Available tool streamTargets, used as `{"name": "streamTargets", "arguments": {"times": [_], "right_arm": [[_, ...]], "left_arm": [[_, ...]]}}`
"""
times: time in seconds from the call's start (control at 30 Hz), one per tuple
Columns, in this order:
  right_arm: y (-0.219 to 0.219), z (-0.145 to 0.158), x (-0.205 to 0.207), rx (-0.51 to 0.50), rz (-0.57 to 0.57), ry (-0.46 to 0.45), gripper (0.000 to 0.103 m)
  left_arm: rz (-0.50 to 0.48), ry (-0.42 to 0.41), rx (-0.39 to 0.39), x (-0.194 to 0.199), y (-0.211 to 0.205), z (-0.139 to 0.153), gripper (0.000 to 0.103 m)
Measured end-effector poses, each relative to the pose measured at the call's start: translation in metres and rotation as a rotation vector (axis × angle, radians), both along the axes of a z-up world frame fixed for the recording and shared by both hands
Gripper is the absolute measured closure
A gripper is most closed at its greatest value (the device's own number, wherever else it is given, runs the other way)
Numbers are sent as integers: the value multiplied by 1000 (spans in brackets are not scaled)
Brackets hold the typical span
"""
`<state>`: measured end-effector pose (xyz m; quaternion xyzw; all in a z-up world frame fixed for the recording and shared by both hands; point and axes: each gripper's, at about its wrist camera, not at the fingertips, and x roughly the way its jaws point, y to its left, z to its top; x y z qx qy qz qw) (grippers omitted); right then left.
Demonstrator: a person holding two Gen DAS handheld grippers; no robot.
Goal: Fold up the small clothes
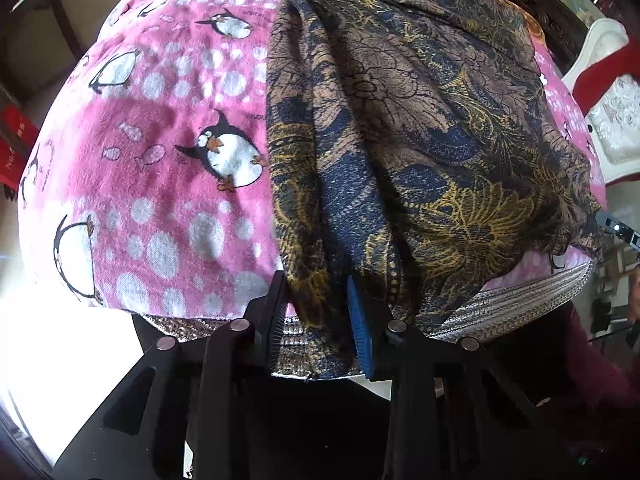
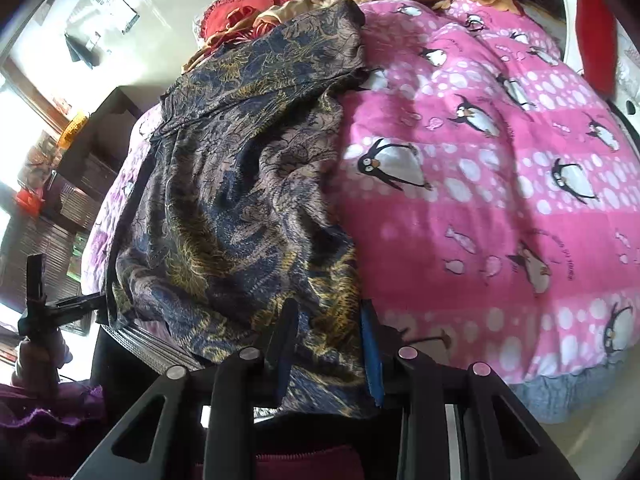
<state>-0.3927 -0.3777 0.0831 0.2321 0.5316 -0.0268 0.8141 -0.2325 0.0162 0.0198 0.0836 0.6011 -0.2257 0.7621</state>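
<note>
Brown cloth with navy and gold flower print, the garment [image 1: 420, 140], lies long on the pink penguin blanket [image 1: 160, 140], from the near edge of the bed up to the far end. In the left wrist view it covers the middle and the right part of the blanket, and it is wrinkled into long folds. In the right wrist view the same garment [image 2: 248, 184] lies on the left part, and the pink blanket [image 2: 500, 208] is bare on the right.

My left gripper [image 1: 322, 312] is at the near edge of the bed. Its two fingers are narrow, and the near hem of the garment hangs between them; the black finger [image 1: 276, 320] and the blue pad [image 1: 360, 328] both touch the cloth, so I hold it. My right gripper [image 2: 330, 340] is also at the near edge. Its fingers are narrow too, and a bunch of the garment's near edge fills the space between them and hangs down over the bed edge.

Far behind the garment I see red and gold pillows [image 2: 240, 12]. Under the blanket, at the near edge, a grey woven mat [image 1: 520, 300] shows.
</note>
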Motion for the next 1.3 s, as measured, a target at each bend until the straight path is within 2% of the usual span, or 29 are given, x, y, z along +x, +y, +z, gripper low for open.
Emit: {"name": "streamTargets", "arguments": {"times": [0.03,0.1,0.2,0.27,0.3,0.33,0.37,0.4,0.57,0.77,0.87,1.07,1.17,1.3], "right_arm": [[3,-1,2,-4,9,8,72],[8,-3,5,-23,35,15,69],[8,-6,6,3,31,7,62],[8,-5,7,-1,32,5,63],[11,-4,7,-19,47,8,67],[13,-3,7,-42,64,11,86],[15,-1,7,-54,73,9,97],[13,2,6,-26,65,-6,97],[5,28,-2,91,23,-112,97],[-1,76,-12,195,-4,-278,97],[-1,85,-8,238,-5,-319,97],[-10,91,20,237,-19,-343,97],[-27,103,47,215,-44,-389,97],[-49,118,95,172,-55,-441,97]], "left_arm": [[0,6,-8,1,-1,-1,64],[6,17,-34,2,-2,-3,63],[-1,12,-44,3,-7,-5,63],[-10,5,-44,2,-6,-5,72],[-17,4,-44,1,-5,-4,85],[-16,15,-59,1,-2,-3,97],[-14,26,-79,1,1,-2,97],[-12,37,-107,1,4,1,99],[12,9,-270,12,24,38,99],[46,-99,-381,24,49,86,100],[49,-138,-398,32,49,97,100],[41,-156,-409,57,34,102,100],[50,-193,-431,81,23,113,100],[52,-291,-435,122,2,136,100]]}}
